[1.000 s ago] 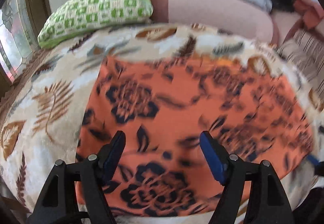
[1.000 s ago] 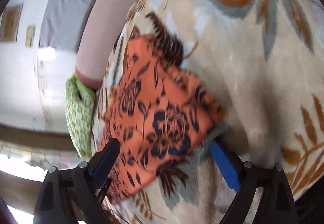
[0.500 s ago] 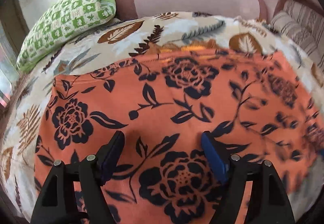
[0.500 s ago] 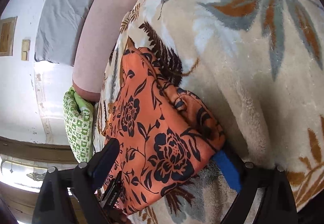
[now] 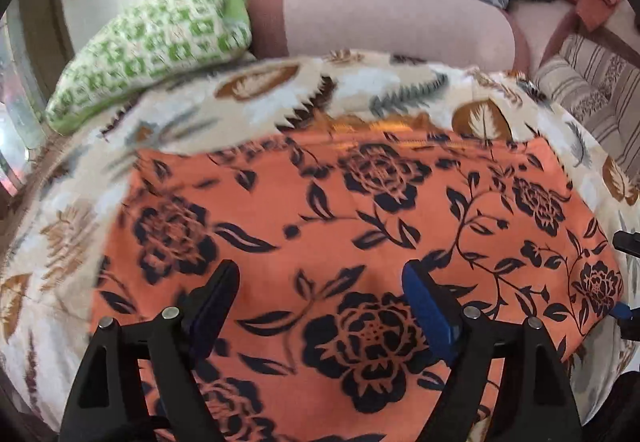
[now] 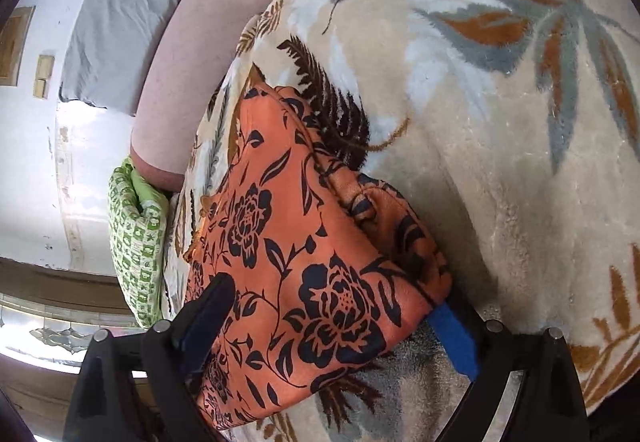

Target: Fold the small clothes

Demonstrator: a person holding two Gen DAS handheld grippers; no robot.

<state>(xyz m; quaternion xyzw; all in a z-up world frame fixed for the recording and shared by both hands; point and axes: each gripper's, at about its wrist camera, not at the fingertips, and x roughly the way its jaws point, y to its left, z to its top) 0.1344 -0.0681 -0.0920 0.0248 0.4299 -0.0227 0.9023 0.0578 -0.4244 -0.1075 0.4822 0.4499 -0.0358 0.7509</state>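
Lying flat on the leaf-patterned blanket (image 5: 400, 90), the orange floral garment (image 5: 360, 218) kept bare blanket beyond its far edge. The left claw (image 5: 320, 306) hung over its near part, jaws wide, just widening, pressing nothing. The right claw (image 6: 332, 310) straddled a bunched corner, jaws spread, not pinching.

The orange cloth with dark flower print (image 5: 360, 226) lies flat on the cream plush blanket with leaf pattern (image 5: 256, 110), filling the lower centre of the left wrist frame. Behind it, upper left, rests the green-and-white checked pillow (image 5: 152, 46); the pink bolster (image 5: 392, 26) lies to its right, upper centre.
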